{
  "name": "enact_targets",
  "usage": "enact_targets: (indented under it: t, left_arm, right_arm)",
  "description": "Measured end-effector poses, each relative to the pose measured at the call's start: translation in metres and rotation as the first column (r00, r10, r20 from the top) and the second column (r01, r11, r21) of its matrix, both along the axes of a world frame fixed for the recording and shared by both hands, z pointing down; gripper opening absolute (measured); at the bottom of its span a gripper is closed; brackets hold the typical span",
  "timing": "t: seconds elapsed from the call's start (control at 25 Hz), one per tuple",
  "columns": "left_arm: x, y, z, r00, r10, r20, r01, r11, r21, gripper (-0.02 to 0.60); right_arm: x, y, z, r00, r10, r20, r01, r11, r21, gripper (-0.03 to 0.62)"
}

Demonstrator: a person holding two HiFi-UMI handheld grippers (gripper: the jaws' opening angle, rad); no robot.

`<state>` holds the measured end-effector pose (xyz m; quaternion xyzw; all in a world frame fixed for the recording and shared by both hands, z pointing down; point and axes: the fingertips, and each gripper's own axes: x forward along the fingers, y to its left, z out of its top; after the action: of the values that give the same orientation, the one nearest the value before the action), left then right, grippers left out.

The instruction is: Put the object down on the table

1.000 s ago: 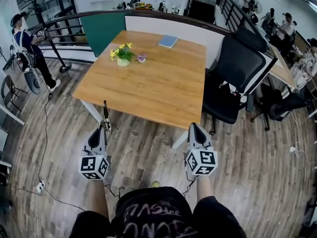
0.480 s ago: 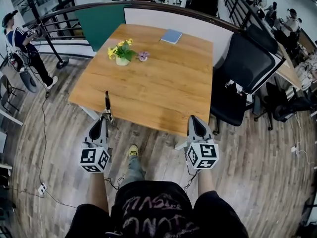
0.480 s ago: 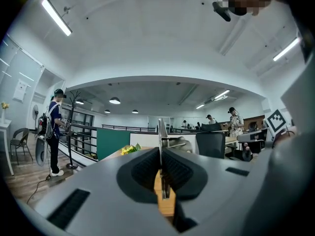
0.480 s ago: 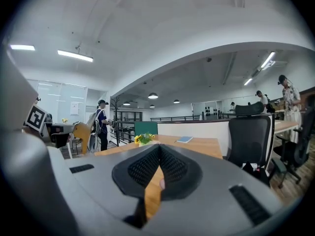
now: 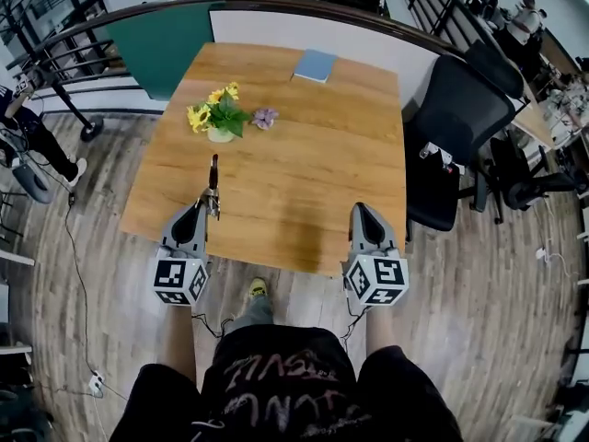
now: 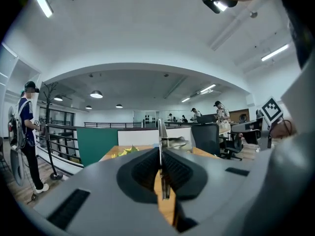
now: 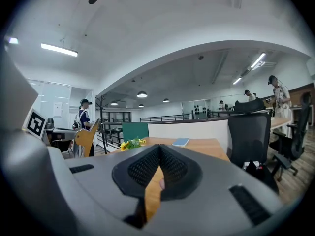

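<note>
A thin metal tool [image 5: 213, 175] with a dark handle sticks forward out of my left gripper [image 5: 204, 206], which is shut on it. In the left gripper view the tool [image 6: 161, 131] stands as a narrow upright blade clamped between the pads of the left gripper [image 6: 160, 154]. It hangs just above the near left part of the wooden table [image 5: 304, 155]. My right gripper [image 5: 365, 213] reaches over the table's near edge; in the right gripper view the right gripper [image 7: 160, 146] has its jaws together with nothing between them.
A small pot of yellow flowers [image 5: 218, 118] and a purple flower [image 5: 265, 116] stand at the table's left, with a blue book [image 5: 315, 65] at the far end. A black office chair [image 5: 460, 118] stands to the right, and a person [image 5: 28, 127] stands by the railing at left.
Both grippers have moved forward from over the floor to over the table's near edge. The tool has stayed in the left gripper.
</note>
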<state>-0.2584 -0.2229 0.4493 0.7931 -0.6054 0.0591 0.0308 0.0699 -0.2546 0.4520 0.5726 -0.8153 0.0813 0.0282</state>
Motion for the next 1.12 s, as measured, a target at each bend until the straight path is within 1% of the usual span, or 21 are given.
enact_targets:
  t: [0.08, 0.16, 0.32, 0.48, 0.6, 0.68, 0.76, 0.84, 0.88, 1.0, 1.12]
  left_arm:
    - [-0.008, -0.027, 0.007, 0.999, 0.032, 0.015, -0.032, 0.999, -0.023, 0.017]
    - [-0.01, -0.05, 0.014, 0.998, 0.07, 0.009, -0.069, 0.997, -0.038, 0.017]
    - [-0.005, -0.089, 0.025, 0.99, 0.142, 0.002, -0.142, 0.989, -0.052, 0.017]
    - [0.008, -0.112, 0.036, 0.98, 0.198, 0.024, -0.195, 0.978, -0.076, 0.017]
    - [0.021, -0.126, 0.04, 0.972, 0.23, 0.053, -0.225, 0.97, -0.092, 0.017]
    - [0.028, -0.133, 0.043, 0.969, 0.236, 0.073, -0.229, 0.968, -0.101, 0.017]
    - [0.035, -0.142, 0.042, 0.966, 0.237, 0.107, -0.227, 0.969, -0.103, 0.017]
    - [0.042, -0.149, 0.042, 0.959, 0.235, 0.159, -0.22, 0.97, -0.106, 0.017]
    - [0.047, -0.153, 0.041, 0.952, 0.235, 0.196, -0.218, 0.97, -0.105, 0.017]
    - [0.061, -0.164, 0.036, 0.92, 0.24, 0.309, -0.221, 0.97, -0.098, 0.017]
    - [0.071, -0.173, 0.035, 0.9, 0.24, 0.364, -0.22, 0.971, -0.098, 0.017]
  right_arm:
    - [-0.012, -0.017, 0.0, 1.0, 0.022, -0.001, -0.022, 1.0, -0.001, 0.005]
    - [-0.02, -0.03, -0.002, 0.999, 0.042, -0.004, -0.042, 0.999, 0.005, 0.005]
    - [-0.022, -0.051, -0.004, 0.996, 0.092, -0.008, -0.092, 0.996, 0.008, 0.005]
    - [-0.014, -0.061, 0.001, 0.99, 0.136, -0.024, -0.136, 0.991, -0.011, 0.005]
    - [-0.009, -0.07, 0.003, 0.99, 0.14, -0.025, -0.14, 0.99, -0.017, 0.004]
    - [-0.005, -0.077, 0.004, 0.99, 0.136, -0.022, -0.136, 0.991, -0.014, 0.005]
    - [0.0, -0.086, 0.005, 0.992, 0.127, -0.004, -0.127, 0.992, -0.015, 0.005]
    - [0.003, -0.094, 0.007, 0.994, 0.105, 0.026, -0.104, 0.994, -0.024, 0.005]
    - [0.004, -0.098, 0.009, 0.995, 0.091, 0.039, -0.09, 0.996, -0.029, 0.005]
    - [0.007, -0.11, 0.015, 0.996, 0.063, 0.068, -0.06, 0.997, -0.039, 0.005]
    - [0.007, -0.119, 0.015, 0.996, 0.032, 0.08, -0.03, 0.999, -0.031, 0.005]
